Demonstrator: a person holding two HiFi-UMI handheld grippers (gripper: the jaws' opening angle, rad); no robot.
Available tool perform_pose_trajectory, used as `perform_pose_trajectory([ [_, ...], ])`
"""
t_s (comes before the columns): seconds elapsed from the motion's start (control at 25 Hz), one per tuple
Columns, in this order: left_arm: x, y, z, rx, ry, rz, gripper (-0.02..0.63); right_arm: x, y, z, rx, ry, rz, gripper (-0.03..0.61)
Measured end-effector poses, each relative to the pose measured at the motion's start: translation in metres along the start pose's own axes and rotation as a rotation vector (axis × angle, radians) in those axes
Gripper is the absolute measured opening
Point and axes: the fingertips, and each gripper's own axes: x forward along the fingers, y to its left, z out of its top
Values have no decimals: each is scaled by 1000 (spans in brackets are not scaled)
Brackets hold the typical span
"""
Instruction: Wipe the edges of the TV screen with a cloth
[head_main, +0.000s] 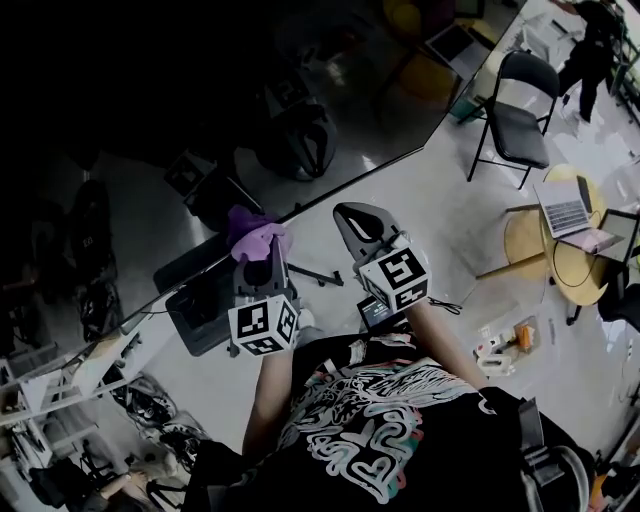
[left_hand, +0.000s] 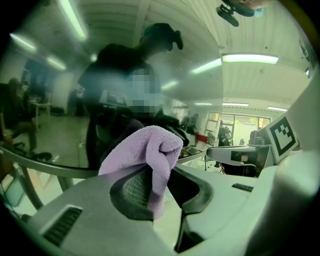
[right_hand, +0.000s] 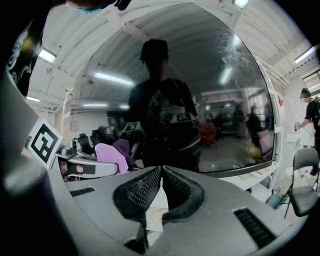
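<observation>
Left jaws: my left gripper (head_main: 262, 260) (left_hand: 167, 186) is clamped on the cloth (head_main: 255, 236) (left_hand: 145, 150).
Cloth: purple and bunched. It bulges past my left tips, right at the screen's lower edge and about midway along it. I cannot tell whether it touches the glass.
Right jaws: my right gripper (head_main: 352, 212) (right_hand: 161, 171) has its jaws together with nothing between them. It sits just beside the left gripper and points at the same edge, a little short of it.
Screen (head_main: 200, 100) (left_hand: 60, 100) (right_hand: 225, 100): dark and glossy, mirroring me and both grippers. In the head view its lower edge slants from lower left to upper right.
Room: bare floor (head_main: 430, 200) lies open to the right of my right gripper, along the edge's upper run.
Far right: a chair (head_main: 515, 110) and a round table (head_main: 575, 275) with a laptop (head_main: 565, 210) stand well apart from both grippers.
</observation>
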Motion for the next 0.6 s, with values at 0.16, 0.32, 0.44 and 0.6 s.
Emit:
perform_pose_trajectory([
  [0.16, 5, -7, 1, 4, -1, -5, 86, 0, -4, 1, -8, -4, 23, 34],
  [0.32, 10, -15, 3, 10, -3, 2, 86, -1, -13, 8, -18, -22, 37, 34],
  [0.44, 16, -24, 4, 49, 5, -6, 86, -2, -17, 10, -9, -26, 53, 34],
  [0.6, 23, -32, 4, 49, 10, -21, 86, 0, -24, 9, -4, -30, 57, 34],
])
